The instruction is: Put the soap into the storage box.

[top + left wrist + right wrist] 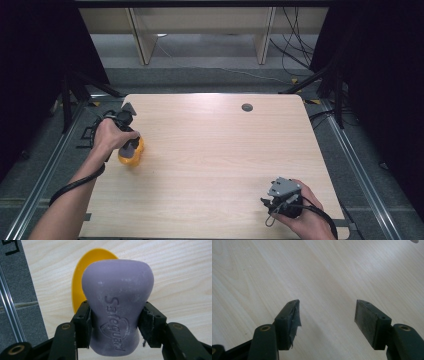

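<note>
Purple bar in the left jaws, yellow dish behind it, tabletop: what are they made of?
Purple bar: looks like bar soap, matte and chalky, with an embossed brand word and whitish scuffs.
Yellow dish: probably moulded plastic, smooth, evenly coloured, slightly glossy.
Tabletop: pale wood-grain surface, likely laminate; satin sheen, no visible joints.

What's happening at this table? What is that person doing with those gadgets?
A person holds a hand-held gripper in each hand. The left hand-held gripper is clamped on a purple bar of soap, held just over a yellow dish near the left edge of the wooden table. The right hand-held gripper sits open and empty near the table's front right corner.
</note>
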Available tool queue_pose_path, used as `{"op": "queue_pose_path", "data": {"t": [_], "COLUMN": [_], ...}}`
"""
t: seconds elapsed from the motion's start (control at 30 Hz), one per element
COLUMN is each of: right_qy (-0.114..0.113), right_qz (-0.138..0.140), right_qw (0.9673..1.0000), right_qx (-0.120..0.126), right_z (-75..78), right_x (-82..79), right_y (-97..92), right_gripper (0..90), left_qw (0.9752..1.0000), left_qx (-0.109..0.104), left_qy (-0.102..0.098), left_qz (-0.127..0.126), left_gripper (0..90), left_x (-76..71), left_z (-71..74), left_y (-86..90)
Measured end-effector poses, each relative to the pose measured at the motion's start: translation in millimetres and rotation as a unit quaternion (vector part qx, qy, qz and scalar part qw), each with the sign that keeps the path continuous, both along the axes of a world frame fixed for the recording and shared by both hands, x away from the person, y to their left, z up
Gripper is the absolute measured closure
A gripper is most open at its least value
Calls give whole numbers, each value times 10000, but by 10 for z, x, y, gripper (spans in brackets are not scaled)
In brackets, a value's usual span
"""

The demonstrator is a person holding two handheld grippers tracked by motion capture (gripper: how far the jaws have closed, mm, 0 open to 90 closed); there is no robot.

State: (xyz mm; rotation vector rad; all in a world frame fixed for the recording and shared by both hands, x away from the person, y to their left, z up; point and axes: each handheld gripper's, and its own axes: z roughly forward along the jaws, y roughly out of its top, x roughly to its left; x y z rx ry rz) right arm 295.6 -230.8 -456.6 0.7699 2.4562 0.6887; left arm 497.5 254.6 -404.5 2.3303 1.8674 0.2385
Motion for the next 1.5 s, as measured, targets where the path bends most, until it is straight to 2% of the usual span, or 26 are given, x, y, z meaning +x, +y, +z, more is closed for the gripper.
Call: {"op": "queue_pose_path", "data": {"t": [0.03, 0.1, 0.17, 0.23, 0.37, 0.5, 0.67, 0.73, 0.8, 0.83, 0.87, 0.9, 0.93, 0.97, 1.03, 1.07, 1.13, 1.2, 1.23, 1.27, 1.33, 1.4, 1.43, 1.5], "right_qy": [-1, -3, 3, 3, 13, 5, 54, 55, 53, 47, 54, 56, 55, 56, 59, 60, 82, 86, 89, 89, 79, 82, 67, 73], "right_qz": [0, 1, -1, 1, -4, -5, 3, 6, 6, 3, 4, 4, 4, 7, 5, 4, -10, -6, -8, -8, -7, -8, 4, 4], "right_qw": [10000, 10000, 10000, 10000, 10000, 10000, 10000, 10000, 10000, 10000, 10000, 10000, 10000, 10000, 10000, 10000, 10000, 10000, 10000, 10000, 10000, 10000, 10000, 10000], "right_qx": [-1, -1, -3, -3, -6, -4, -20, -20, -21, -25, -21, -22, -21, -20, -20, -20, -15, -14, -12, -12, -18, -21, -28, -29], "right_z": [0, 0, 0, 0, 0, -1, -1, -2, -2, -2, -1, -2, -2, -3, -4, -4, -2, -1, -1, -1, -3, -3, -4, -4], "right_x": [0, 0, 0, -1, -1, -1, -3, -3, -4, -4, -4, -4, -4, -3, -3, -3, -5, -6, -6, -6, -5, -5, -4, -4], "right_y": [0, -1, -1, 0, 0, 0, 3, 3, 3, 3, 3, 3, 3, 3, 4, 4, 6, 5, 5, 5, 5, 5, 4, 4], "right_gripper": [376, 376, 376, 376, 375, 375, 375, 375, 374, 375, 374, 374, 375, 375, 374, 374, 375, 374, 374, 374, 374, 374, 374, 374], "left_qw": [10000, 10000, 9998, 9999, 9997, 9998, 9997, 9993, 10000, 9996, 9994, 9997, 9999, 9998, 9999, 9995, 9999, 9999, 10000, 9995, 9998, 9999, 9999, 9998], "left_qx": [-24, 2, -75, 15, 12, 39, -32, -94, 31, -54, -40, 27, -4, -13, 16, -69, 46, 10, 31, -60, 44, 87, 29, 134], "left_qy": [-11, -41, -104, -109, -226, -186, -217, -171, -83, -127, -178, -184, -109, -68, -145, -147, -111, -86, 11, -122, -160, -100, -59, -154], "left_qz": [92, 46, 181, -9, 69, 20, 146, 304, 0, 249, 280, 142, 91, 178, 87, 273, 4, 89, 92, 275, 59, -18, 124, -58], "left_gripper": [490, 490, 490, 490, 489, 489, 488, 488, 488, 487, 487, 487, 487, 486, 486, 486, 486, 485, 484, 484, 484, 483, 482, 479], "left_x": [5, 26, 33, 59, 82, 110, 127, 121, 143, 131, 135, 146, 147, 142, 154, 142, 155, 147, 144, 139, 155, 157, 144, 157], "left_z": [-13, -25, -50, -57, -102, -129, -193, -213, -215, -237, -255, -264, -269, -275, -297, -315, -321, -343, -341, -370, -371, -360, -363, -370], "left_y": [-8, 6, -3, 30, 33, 62, 56, 39, 87, 58, 57, 79, 89, 82, 98, 73, 106, 89, 88, 62, 86, 90, 68, 80]}}
